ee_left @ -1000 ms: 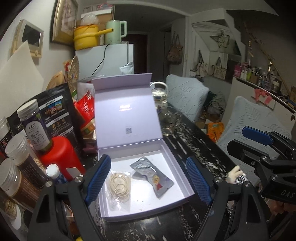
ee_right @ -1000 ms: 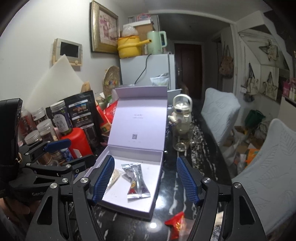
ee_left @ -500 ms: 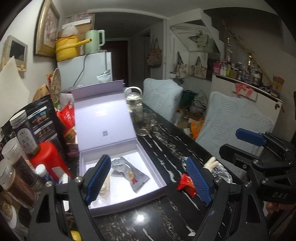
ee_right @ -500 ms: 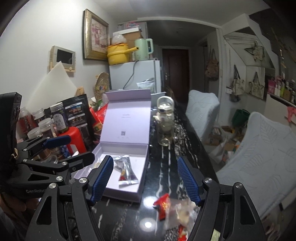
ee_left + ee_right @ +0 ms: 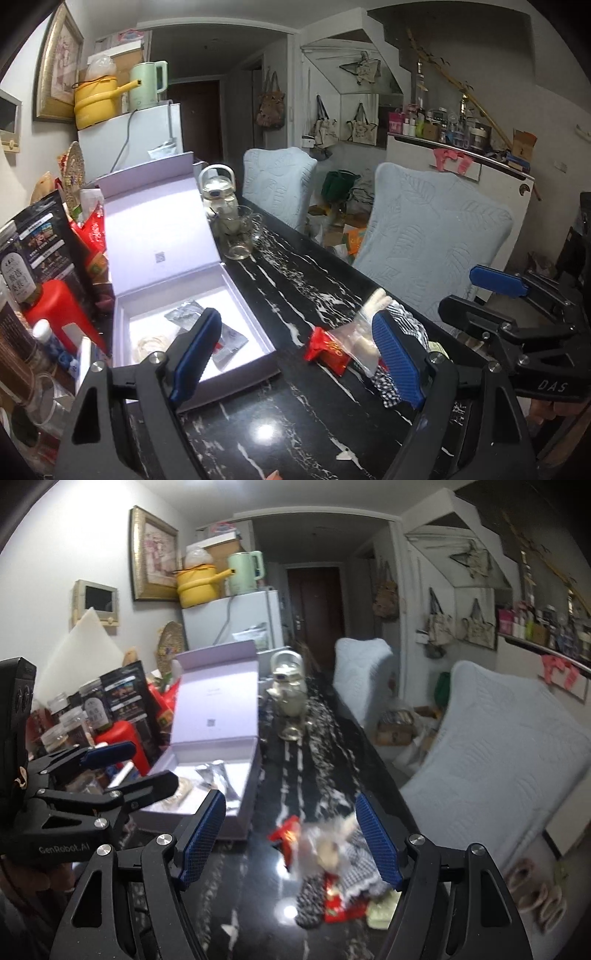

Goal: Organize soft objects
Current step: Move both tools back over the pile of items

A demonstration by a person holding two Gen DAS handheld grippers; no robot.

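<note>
An open lilac box (image 5: 192, 325) (image 5: 207, 775) lies on the black marble table and holds a silver packet (image 5: 225, 338) and a coil in clear wrap (image 5: 151, 345). To its right lies a pile of soft things: a red packet (image 5: 327, 350) (image 5: 286, 832), a clear bag with a pale plush (image 5: 365, 332) (image 5: 332, 843) and a checked cloth (image 5: 406, 325) (image 5: 354, 864). My left gripper (image 5: 295, 358) is open and empty above the box's right edge. My right gripper (image 5: 290, 843) is open and empty, just over the pile.
Jars, a red canister (image 5: 59, 314) and dark bags crowd the table's left side. A glass teapot and cup (image 5: 236, 236) stand behind the box. Two padded chairs (image 5: 436, 236) line the table's right edge. A fridge (image 5: 129, 144) stands at the back.
Both grippers have pulled back and swung right, away from the box. The pile of soft things has come into view under the right gripper. Both stay open.
</note>
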